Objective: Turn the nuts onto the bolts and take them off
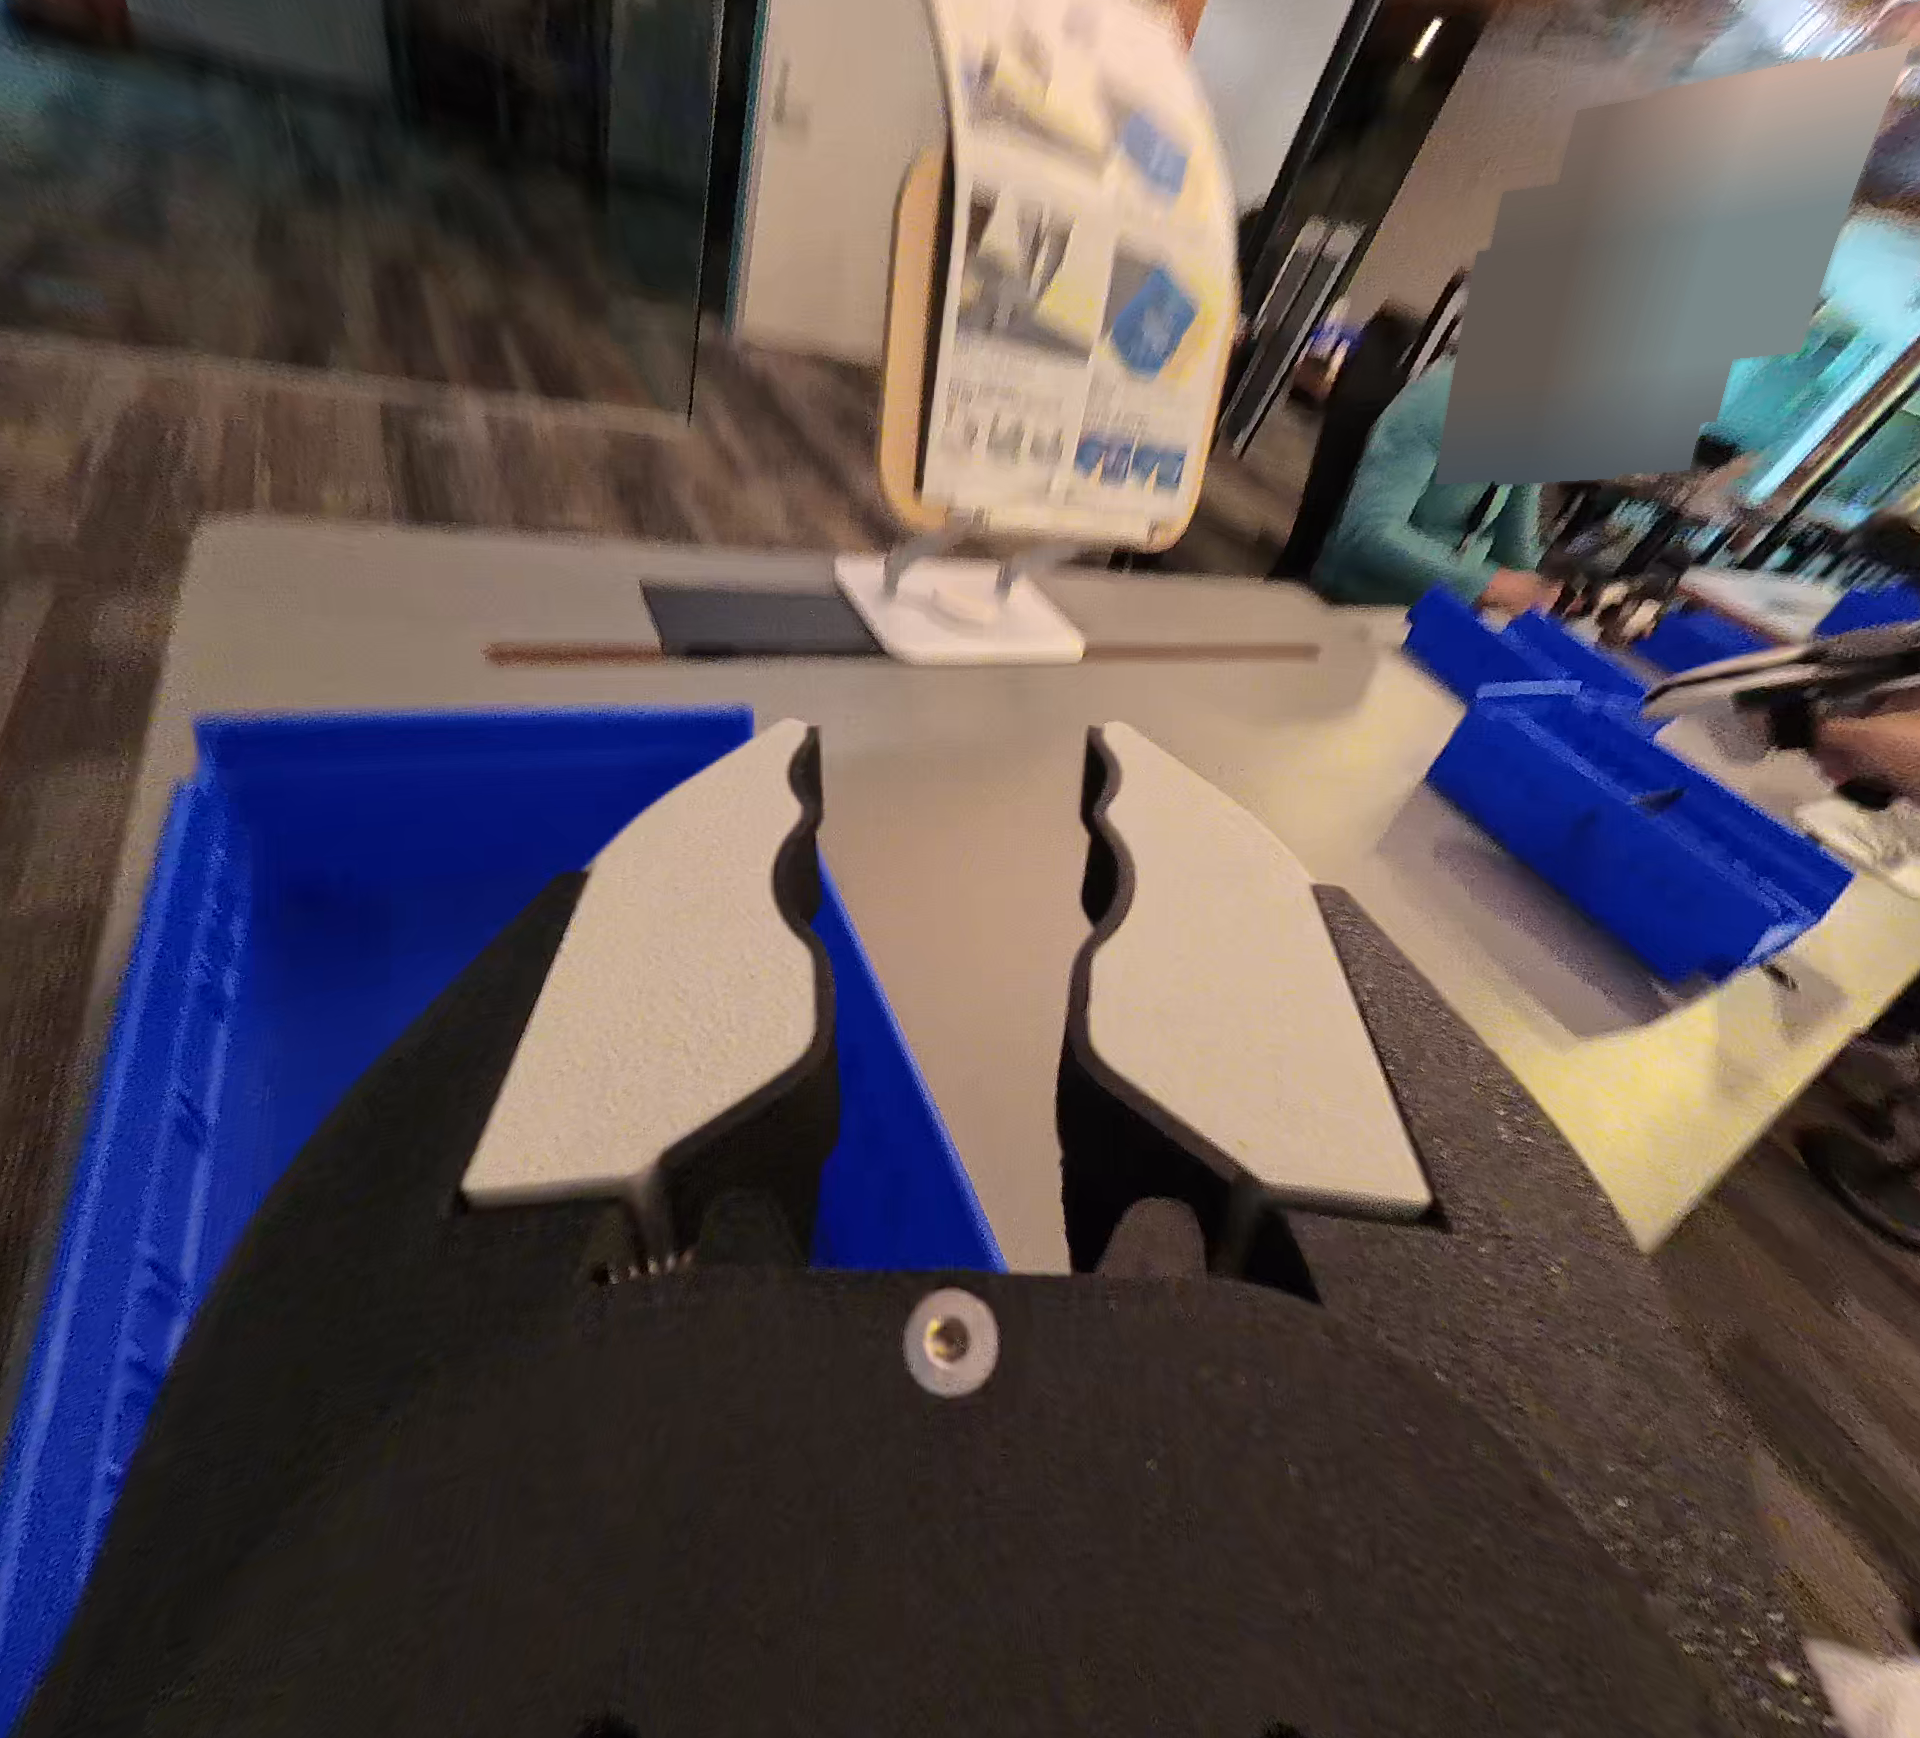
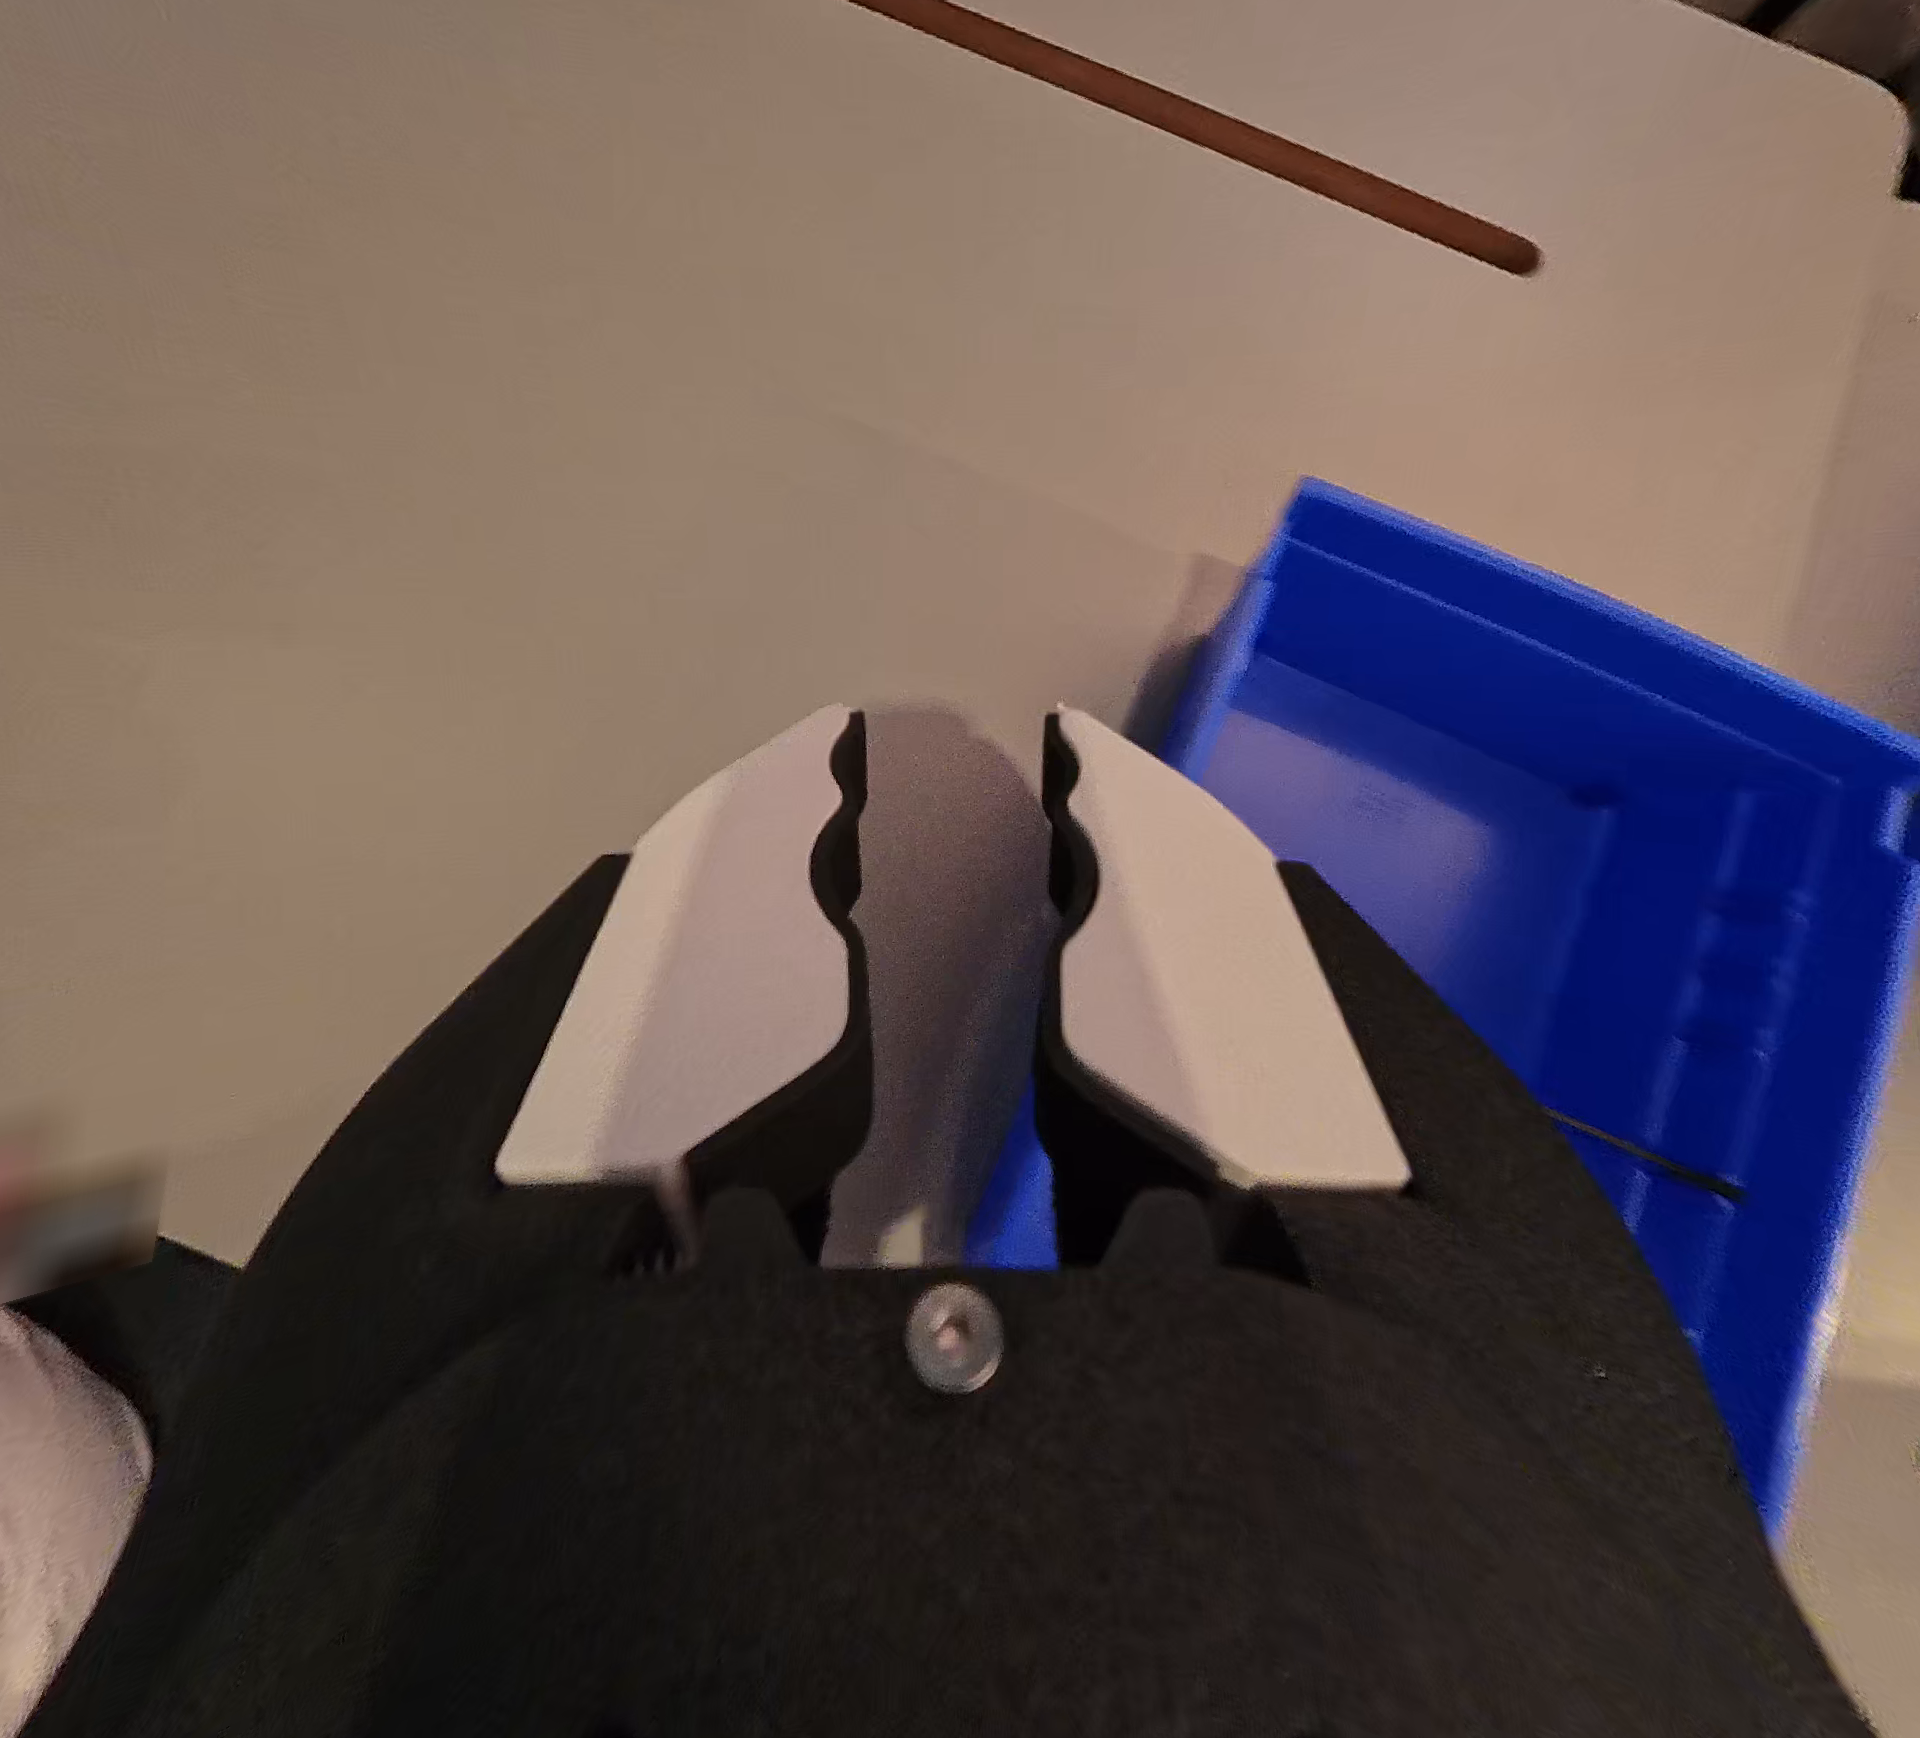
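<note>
No nut or bolt shows in either view. My left gripper (image 1: 951, 738) is open and empty, held above the grey table (image 1: 935, 857), with a blue bin (image 1: 312, 857) just to its left; the bin's inside looks empty where I see it. My right gripper (image 2: 954, 720) is open and empty above the grey table (image 2: 520, 338). A second blue bin (image 2: 1558, 857) lies just right of it, with a thin black item (image 2: 1652, 1169) inside; what it is I cannot tell. The other gripper (image 1: 1787, 675) shows at the left wrist view's right edge.
A sign stand (image 1: 1049, 286) on a white base (image 1: 956, 613) stands at the table's far side beside a dark pad (image 1: 758, 620). A brown slot (image 2: 1143, 99) runs across the table. More blue bins (image 1: 1621, 815) lie right. A person in teal (image 1: 1423, 504) sits beyond. About 70 cm separates my left fingertips from my right.
</note>
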A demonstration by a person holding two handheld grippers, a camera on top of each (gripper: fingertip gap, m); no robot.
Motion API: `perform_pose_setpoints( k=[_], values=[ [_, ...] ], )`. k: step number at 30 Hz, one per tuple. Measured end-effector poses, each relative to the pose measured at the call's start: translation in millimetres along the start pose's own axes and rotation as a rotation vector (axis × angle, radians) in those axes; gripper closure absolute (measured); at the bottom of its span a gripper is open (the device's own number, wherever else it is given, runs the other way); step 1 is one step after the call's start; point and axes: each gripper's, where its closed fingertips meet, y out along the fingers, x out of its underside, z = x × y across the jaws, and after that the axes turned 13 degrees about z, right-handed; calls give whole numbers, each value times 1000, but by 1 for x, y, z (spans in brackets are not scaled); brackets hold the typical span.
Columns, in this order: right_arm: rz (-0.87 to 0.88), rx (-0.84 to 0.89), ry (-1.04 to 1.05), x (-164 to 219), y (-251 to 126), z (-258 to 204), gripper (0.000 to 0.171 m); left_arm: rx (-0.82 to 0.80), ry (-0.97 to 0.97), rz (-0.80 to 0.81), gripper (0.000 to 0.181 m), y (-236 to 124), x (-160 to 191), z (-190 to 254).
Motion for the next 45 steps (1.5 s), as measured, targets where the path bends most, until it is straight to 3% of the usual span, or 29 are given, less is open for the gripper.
perform_pose_setpoints(
  k=[2, 3, 5, 10, 14, 22, 28, 35, 40, 45],
  values=[
    [11, -29, -24, -2, 6, -22, 140, -33, 80, 15, 153, -8, 7, -22],
    [8, -37, -34, -3, 9, -31, 141, -105, 124, -123, 163, -9, 31, -46],
    [0, -58, -44, -6, 17, -49, 141, -221, 102, -426, 162, -14, 81, -80],
    [-19, -110, -82, -10, 35, -93, 141, -386, 136, -680, 166, -11, 134, -118],
    [-62, -128, -138, -1, 47, -117, 141, -456, 35, -940, 159, -16, 185, -132],
    [-106, -184, -156, 17, 64, -135, 141, -511, -163, -1015, 150, -4, 229, -137],
    [-109, -218, -148, 26, 71, -137, 141, -545, -102, -1079, 149, -1, 239, -143],
    [-93, -254, -134, 33, 73, -135, 142, -561, 11, -1140, 165, -3, 239, -150],
    [-71, -284, -121, 34, 76, -135, 143, -495, -26, -991, 171, 3, 220, -153],
    [-50, -319, -112, 33, 83, -136, 144, -391, -48, -810, 172, 4, 178, -146]
  ],
)
